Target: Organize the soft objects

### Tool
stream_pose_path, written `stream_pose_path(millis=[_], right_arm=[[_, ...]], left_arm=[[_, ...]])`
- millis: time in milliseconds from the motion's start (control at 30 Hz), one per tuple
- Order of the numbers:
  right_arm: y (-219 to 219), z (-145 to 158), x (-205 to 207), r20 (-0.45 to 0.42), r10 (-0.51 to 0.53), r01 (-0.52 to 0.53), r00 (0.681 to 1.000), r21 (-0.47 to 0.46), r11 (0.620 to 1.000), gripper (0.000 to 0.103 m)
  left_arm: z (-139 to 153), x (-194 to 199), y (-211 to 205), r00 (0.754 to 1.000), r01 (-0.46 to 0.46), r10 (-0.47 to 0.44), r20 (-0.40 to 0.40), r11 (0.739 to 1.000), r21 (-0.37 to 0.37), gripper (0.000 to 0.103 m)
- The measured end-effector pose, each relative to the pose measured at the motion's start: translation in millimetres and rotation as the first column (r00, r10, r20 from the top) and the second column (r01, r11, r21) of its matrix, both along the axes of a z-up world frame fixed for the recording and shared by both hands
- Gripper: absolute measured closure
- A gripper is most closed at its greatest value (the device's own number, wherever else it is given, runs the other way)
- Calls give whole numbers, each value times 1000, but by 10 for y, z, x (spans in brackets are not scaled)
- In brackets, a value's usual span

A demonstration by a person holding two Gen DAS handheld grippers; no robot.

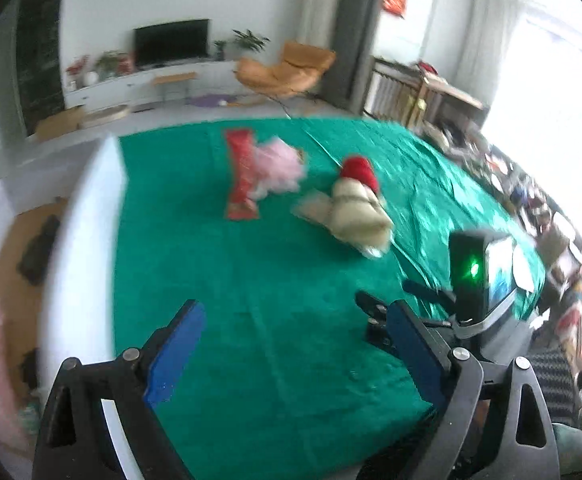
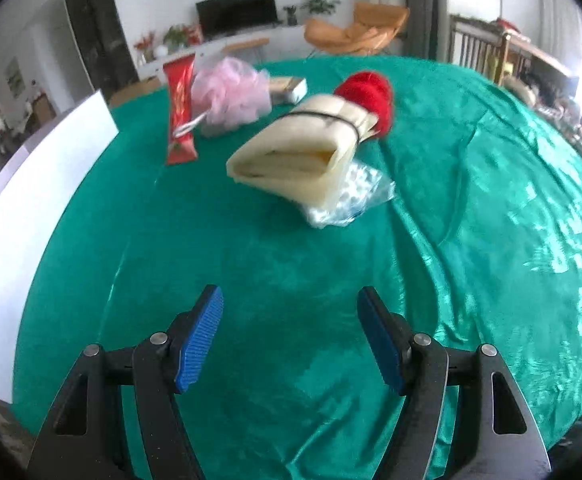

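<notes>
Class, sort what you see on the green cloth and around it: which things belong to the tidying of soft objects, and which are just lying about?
Job:
foam roll
red yarn
pink pouf
plastic bag
white bin

Lying about:
red packet
small box
TV
orange chair

Left gripper (image 1: 295, 344): black angular arms with triangular cutouts, silver round screws at the pivots, 2 flat blue pads (image 1: 173, 354). Right gripper (image 2: 290, 334): same black frame and silver screws, blue pads (image 2: 199, 340) ribbed along the edge. From the left wrist, the right unit's black housing (image 1: 469, 276) shows a green light and a small screen.
</notes>
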State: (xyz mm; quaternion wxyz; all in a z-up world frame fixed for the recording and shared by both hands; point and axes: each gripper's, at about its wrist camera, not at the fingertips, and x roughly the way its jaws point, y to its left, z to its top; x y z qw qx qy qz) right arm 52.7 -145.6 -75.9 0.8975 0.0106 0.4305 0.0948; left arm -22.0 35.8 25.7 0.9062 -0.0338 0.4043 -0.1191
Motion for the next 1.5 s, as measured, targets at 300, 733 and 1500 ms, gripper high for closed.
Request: stream_pose_path(millis=[300, 733, 1500], right_arm=[[-280, 26, 61, 19, -163, 161, 986, 67, 985, 30], [-570, 85, 95, 45, -283, 271, 958, 170, 947, 30], [-764, 231, -37, 120, -351, 323, 929, 206, 924, 30]], left_arm=[[-756, 571, -257, 995, -42, 45, -90, 999, 34, 11], [-1190, 1158, -139, 988, -102, 117, -96, 983, 153, 1], [-1216, 1147, -74, 991, -75, 91, -100, 985, 158, 0]])
